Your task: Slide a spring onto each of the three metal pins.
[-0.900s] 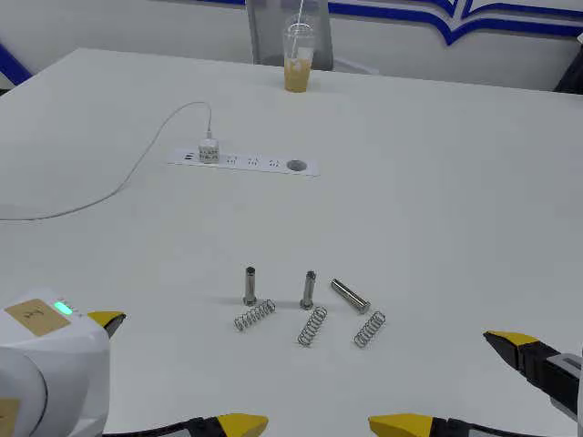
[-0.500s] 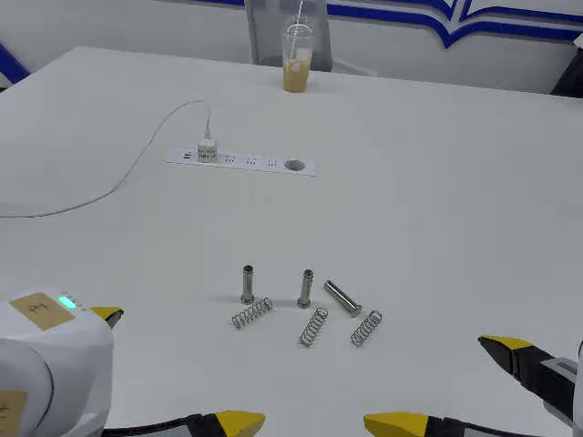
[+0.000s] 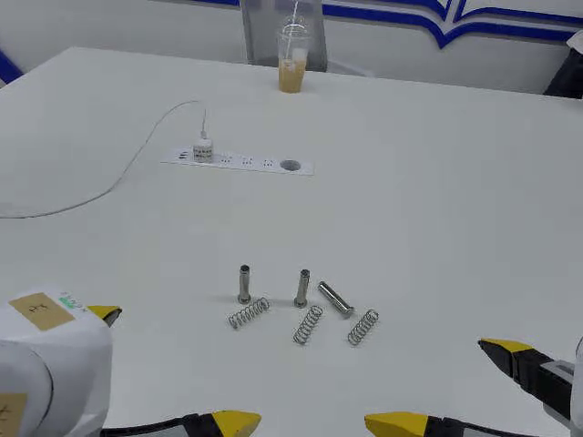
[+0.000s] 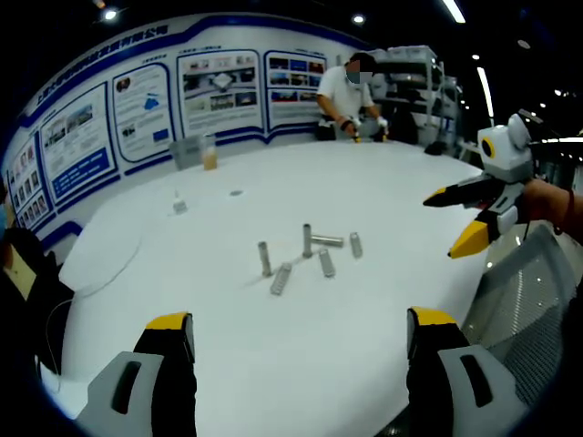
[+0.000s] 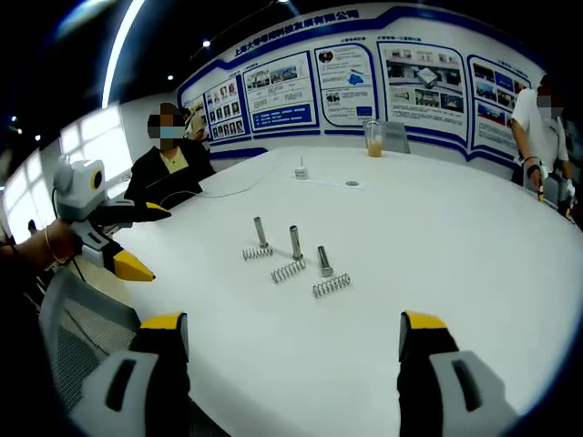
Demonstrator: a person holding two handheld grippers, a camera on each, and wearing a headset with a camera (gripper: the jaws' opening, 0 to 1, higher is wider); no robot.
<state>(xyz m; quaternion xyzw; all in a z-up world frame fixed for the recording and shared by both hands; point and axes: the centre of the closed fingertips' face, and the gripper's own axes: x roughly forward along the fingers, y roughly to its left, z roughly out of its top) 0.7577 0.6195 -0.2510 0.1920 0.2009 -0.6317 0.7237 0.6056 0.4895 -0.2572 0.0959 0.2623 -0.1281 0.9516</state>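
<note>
Two metal pins stand upright on the white table, one at the left [image 3: 244, 284] and one in the middle [image 3: 302, 288]. A third pin [image 3: 334, 299] lies on its side just right of them. Three loose springs [image 3: 249, 313] [image 3: 308, 325] [image 3: 363, 328] lie flat in front of the pins. My left gripper [image 3: 168, 368] is open at the near left, well short of the parts. My right gripper [image 3: 448, 384] is open at the near right. The same pins [image 4: 307, 240] [image 5: 295, 242] and springs [image 4: 281, 279] [image 5: 289, 270] lie far ahead of each gripper's empty jaws.
A white power strip [image 3: 239, 161] with a plugged-in cable lies mid-table behind the pins. A plastic cup of drink [image 3: 291, 56] stands at the far edge by a chair. Bare table surrounds the parts. People stand or sit at the far sides [image 4: 351, 91] [image 5: 168, 150].
The head camera has drifted slightly. Pins, springs and both grippers keep their places.
</note>
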